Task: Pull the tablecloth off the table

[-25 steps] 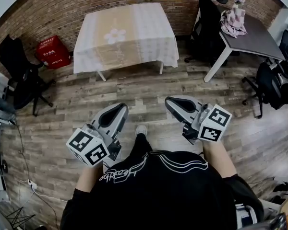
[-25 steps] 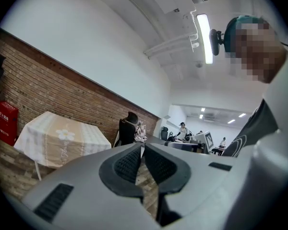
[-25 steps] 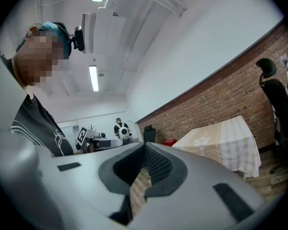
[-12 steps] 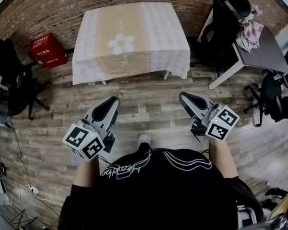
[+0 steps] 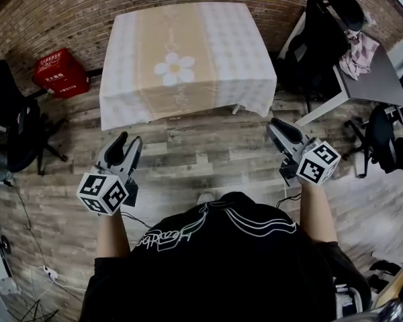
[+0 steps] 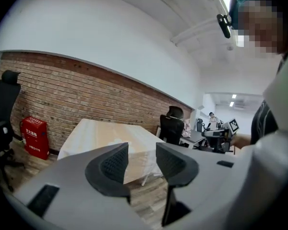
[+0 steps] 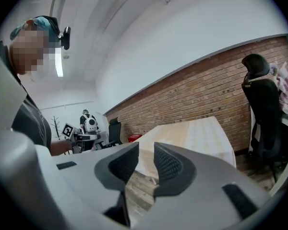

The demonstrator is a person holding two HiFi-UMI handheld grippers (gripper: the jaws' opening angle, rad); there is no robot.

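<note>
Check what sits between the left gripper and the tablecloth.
Head view: only bare wooden floor between the left gripper, jaws opening with nothing in them, and the tablecloth.

A pale cream-and-white checked fabric tablecloth (image 5: 188,52) is seen spread flat and smooth over a small square table (image 5: 236,109), which is covered completely. A broad tan band is run down the cloth's middle, and a white daisy motif (image 5: 174,68) is printed at its centre. The cloth's edges are draped evenly down the near side and both flanks, and only the feet of the white table legs are left showing beneath the hem. The table is set on a wood-plank floor (image 5: 208,146), close against a brick wall (image 5: 87,5).
</note>
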